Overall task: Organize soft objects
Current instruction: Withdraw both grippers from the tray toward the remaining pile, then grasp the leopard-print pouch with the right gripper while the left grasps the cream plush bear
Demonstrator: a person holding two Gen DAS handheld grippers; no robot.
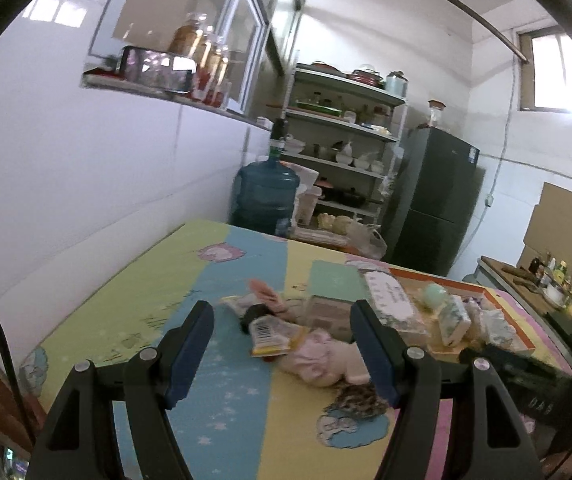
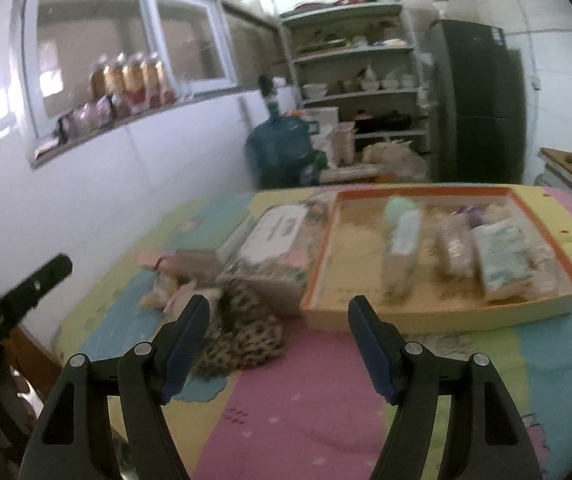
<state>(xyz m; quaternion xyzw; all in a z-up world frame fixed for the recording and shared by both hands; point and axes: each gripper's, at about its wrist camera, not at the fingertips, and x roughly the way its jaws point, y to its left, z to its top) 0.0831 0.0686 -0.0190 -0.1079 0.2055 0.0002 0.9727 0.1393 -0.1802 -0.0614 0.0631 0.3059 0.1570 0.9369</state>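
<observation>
My left gripper (image 1: 282, 350) stands wide and empty over a pink soft doll (image 1: 318, 360) at lower centre, its long axis running from upper left to lower right. Only the right view shows the whole orange-rimmed tray (image 2: 322, 256) at centre right. My right gripper (image 2: 279, 346) is wide too, with a leopard pouch (image 2: 242, 336) beside its left finger.

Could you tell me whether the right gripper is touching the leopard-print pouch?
Cannot tell. In the right wrist view, the right gripper is open, and its left finger overlaps the leopard-print pouch, showing neither contact nor a gap.
</observation>
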